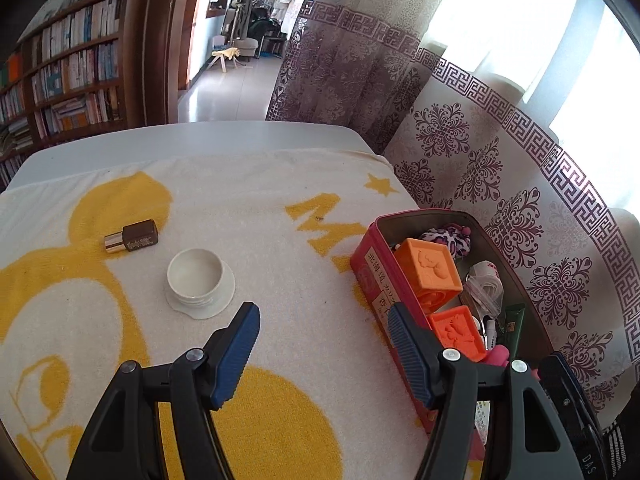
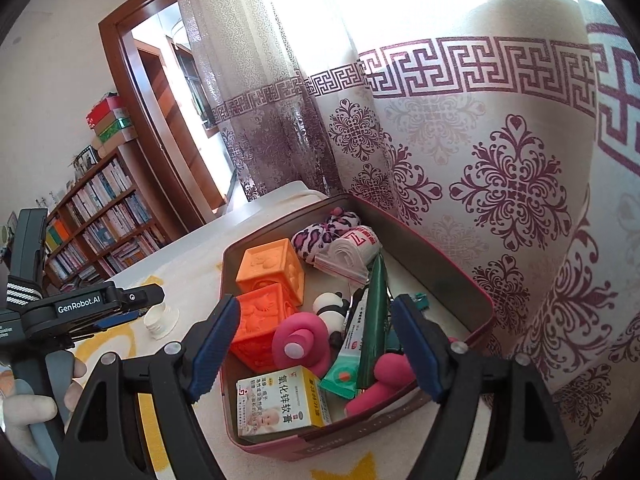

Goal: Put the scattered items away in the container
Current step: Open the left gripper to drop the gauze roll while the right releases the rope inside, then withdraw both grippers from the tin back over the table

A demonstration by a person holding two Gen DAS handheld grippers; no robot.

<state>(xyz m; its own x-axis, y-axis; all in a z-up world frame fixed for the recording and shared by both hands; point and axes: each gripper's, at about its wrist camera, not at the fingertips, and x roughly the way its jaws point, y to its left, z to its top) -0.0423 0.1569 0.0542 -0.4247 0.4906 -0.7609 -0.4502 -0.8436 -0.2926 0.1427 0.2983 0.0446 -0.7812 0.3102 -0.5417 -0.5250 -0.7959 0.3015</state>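
Note:
On the yellow-and-white towel lie a white open jar (image 1: 196,276) on its flat disc and a small brown bottle (image 1: 132,236) on its side. My left gripper (image 1: 322,316) hovers open and empty between the jar and the red tin (image 1: 372,264). Over the red tin (image 2: 472,292) my right gripper (image 2: 316,304) stands open with nothing pressed between its pads. Inside lie two orange cubes (image 2: 272,272), a pink toy (image 2: 300,344), a panda figure (image 2: 332,308), an ointment box (image 2: 280,404), a green tube (image 2: 374,320) and a leopard-print pouch (image 2: 316,236). The jar (image 2: 160,320) shows left of the tin.
A patterned curtain (image 1: 500,184) hangs right behind the tin, at the table's right edge. A bookshelf (image 1: 72,80) stands beyond the far left of the table. A person's hand (image 2: 28,404) grips the left tool's handle beside the tin.

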